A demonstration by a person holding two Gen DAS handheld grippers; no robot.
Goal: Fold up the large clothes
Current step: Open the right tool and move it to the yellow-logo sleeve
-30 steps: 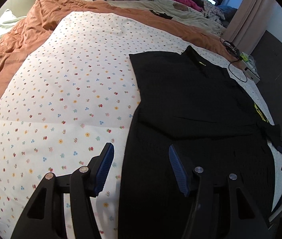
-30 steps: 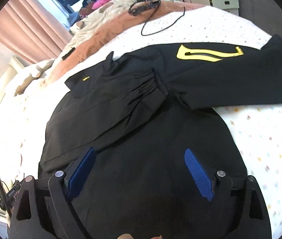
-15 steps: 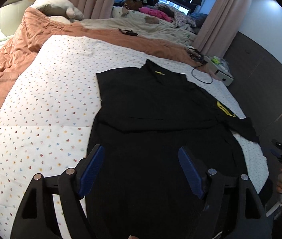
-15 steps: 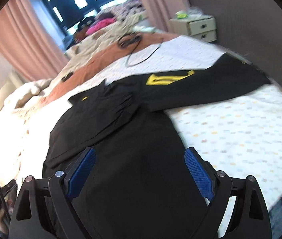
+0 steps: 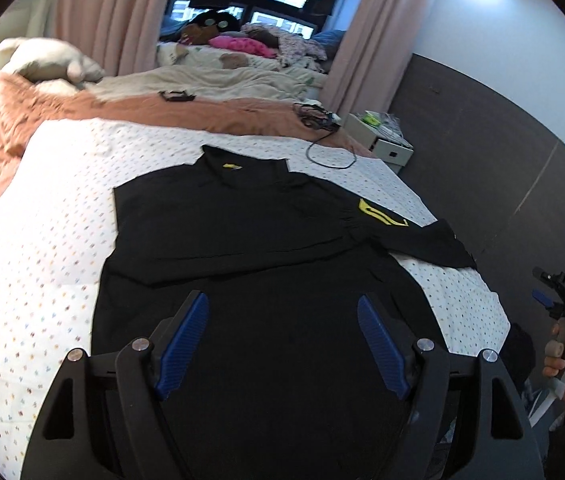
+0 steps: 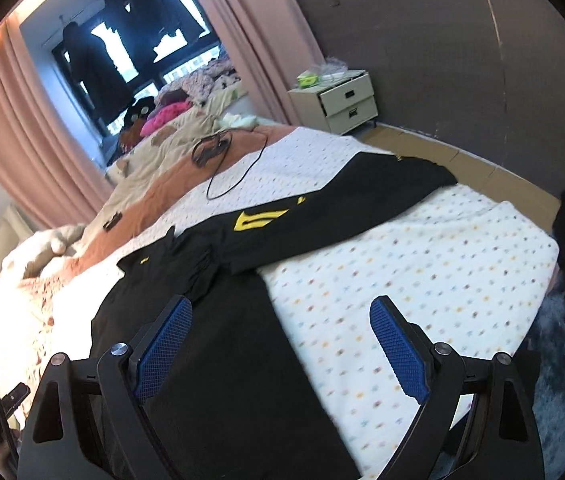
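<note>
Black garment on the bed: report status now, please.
Left claw open, right claw open, both empty. Black garment flat, one sleeve still spread out. Black cable lies beyond collar.

We see the shirt (image 5: 242, 240) spread on the bed (image 5: 42, 260) at frame centre, one sleeve (image 6: 362, 200) reaching right. Behind it, a cable (image 6: 238, 172) lies on the blanket (image 5: 202, 110); a nightstand (image 6: 342, 100) stands upper right.

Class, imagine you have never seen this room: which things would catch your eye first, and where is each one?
First, the big black garment spread on the dotted bedsheet, one sleeve with a yellow mark stretched towards the bed's right edge. Next, the blue-padded left gripper and right gripper, jaws open, at the near end.
</note>
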